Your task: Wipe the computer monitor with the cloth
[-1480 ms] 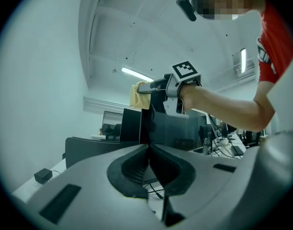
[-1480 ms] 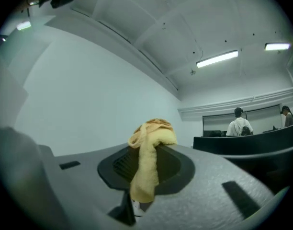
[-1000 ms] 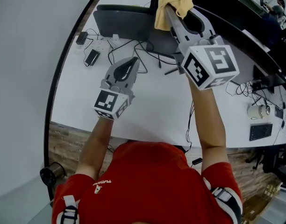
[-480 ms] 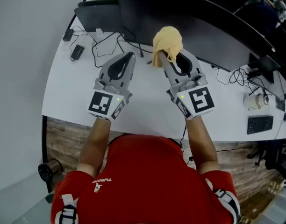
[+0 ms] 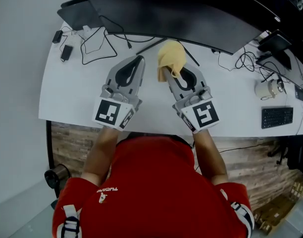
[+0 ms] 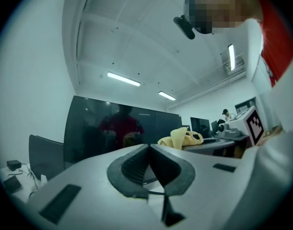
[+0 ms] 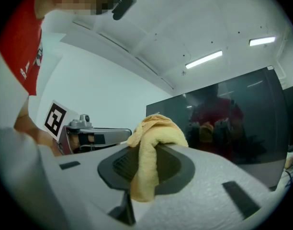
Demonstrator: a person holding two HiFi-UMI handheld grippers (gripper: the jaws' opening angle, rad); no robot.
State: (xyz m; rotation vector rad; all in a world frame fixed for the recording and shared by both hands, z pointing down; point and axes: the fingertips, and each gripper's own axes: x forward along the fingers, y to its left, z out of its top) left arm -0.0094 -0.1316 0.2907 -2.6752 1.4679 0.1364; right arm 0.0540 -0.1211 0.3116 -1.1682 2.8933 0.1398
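A yellow cloth (image 5: 171,58) is pinched in my right gripper (image 5: 167,71), which is shut on it over the white desk, in front of the big dark monitor (image 5: 176,14). In the right gripper view the cloth (image 7: 153,147) hangs bunched between the jaws, with the monitor screen (image 7: 232,123) ahead at the right. My left gripper (image 5: 139,59) is shut with nothing in it, side by side with the right one. In the left gripper view its jaws meet (image 6: 148,147), the monitor (image 6: 118,128) stands ahead and the cloth (image 6: 182,138) shows at the right.
Black cables (image 5: 99,38) and small chargers (image 5: 66,52) lie on the white desk (image 5: 72,93) at the left. A laptop (image 5: 79,15) stands at the back left. A white mug (image 5: 268,89) and a keyboard (image 5: 277,117) sit at the right, beside more cables (image 5: 245,61).
My right gripper has come down and back from the monitor towards the desk's near side, still holding the cloth. It now sits level with the left gripper, which has stayed low over the desk.
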